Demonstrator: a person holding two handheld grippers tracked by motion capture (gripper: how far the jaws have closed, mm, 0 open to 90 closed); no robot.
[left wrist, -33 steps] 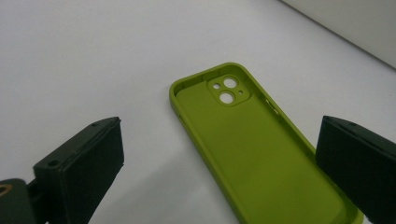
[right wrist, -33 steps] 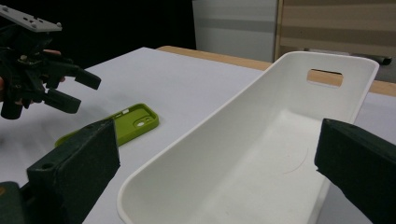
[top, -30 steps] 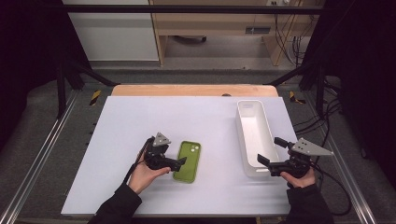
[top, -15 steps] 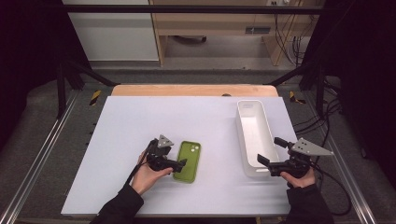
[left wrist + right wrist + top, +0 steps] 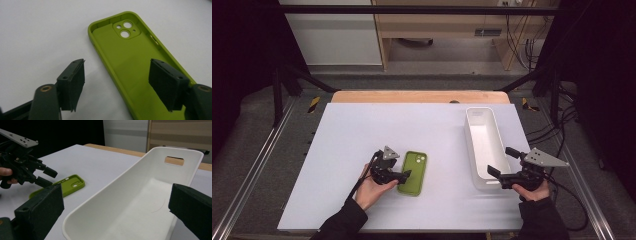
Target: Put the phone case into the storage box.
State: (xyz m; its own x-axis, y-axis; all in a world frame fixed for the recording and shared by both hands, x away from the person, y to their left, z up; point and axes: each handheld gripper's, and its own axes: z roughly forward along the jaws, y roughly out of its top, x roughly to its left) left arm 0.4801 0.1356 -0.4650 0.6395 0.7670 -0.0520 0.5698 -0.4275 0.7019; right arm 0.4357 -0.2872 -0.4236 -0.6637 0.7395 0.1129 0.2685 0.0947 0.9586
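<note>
Left tongs [image 5: 117,85], just closing, straddle the case [image 5: 130,67] wall unclamped: you seat it deep before squeezing; right tongs [image 5: 120,212] apart around the tray [image 5: 140,195].

- We see a matt, rubbery-looking green phone case [image 5: 130,65].
- Our white tray [image 5: 140,202] looks smooth, slightly glossy plastic.
- The table [image 5: 377,130] top appears matt.

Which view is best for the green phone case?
Left gripper view: the green phone case lies close up, hollow side up, camera cutout clear. In the high view it is small beside the left claw; in the right gripper view, distant and partly hidden.
</note>
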